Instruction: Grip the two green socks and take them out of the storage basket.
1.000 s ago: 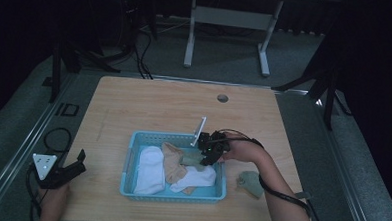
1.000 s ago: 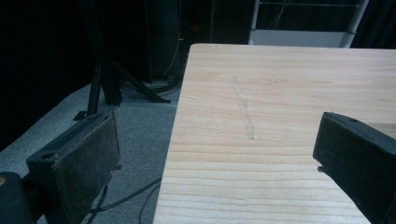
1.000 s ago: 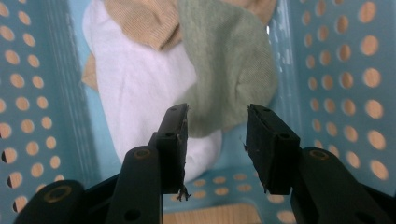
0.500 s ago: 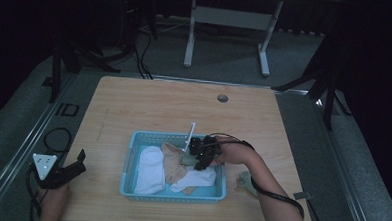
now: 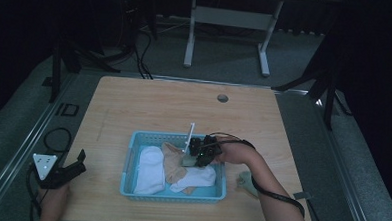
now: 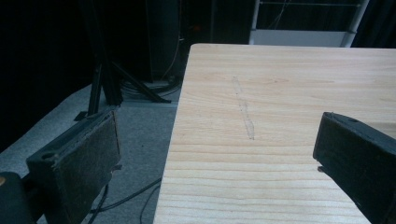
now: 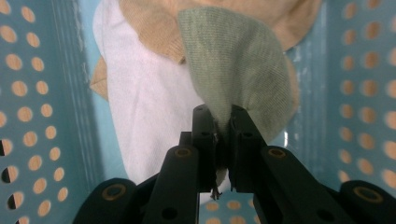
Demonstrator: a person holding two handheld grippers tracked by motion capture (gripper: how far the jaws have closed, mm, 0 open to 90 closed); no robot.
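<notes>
The right gripper (image 7: pixel 219 122) hangs over the blue basket (image 5: pixel 132 153), its jaws pinched tight on a fold of the green sock (image 7: pixel 238 65), which dangles just above the white sock (image 7: pixel 144 98) and tan sock (image 7: pixel 154 32) lying inside. The left gripper (image 5: pixel 63 172) rests at the table's (image 6: pixel 280 79) near left corner, jaws spread wide and holding nothing. The main risk, as I judge it, is the thin pinch: only a small edge of fabric sits between the jaws, so a quick move could let the sock slip early. It could also snag on the pads when released, or drape over the basket wall instead of landing inside. A second green sock (image 5: pixel 246 182) waits on the table right of the basket.
</notes>
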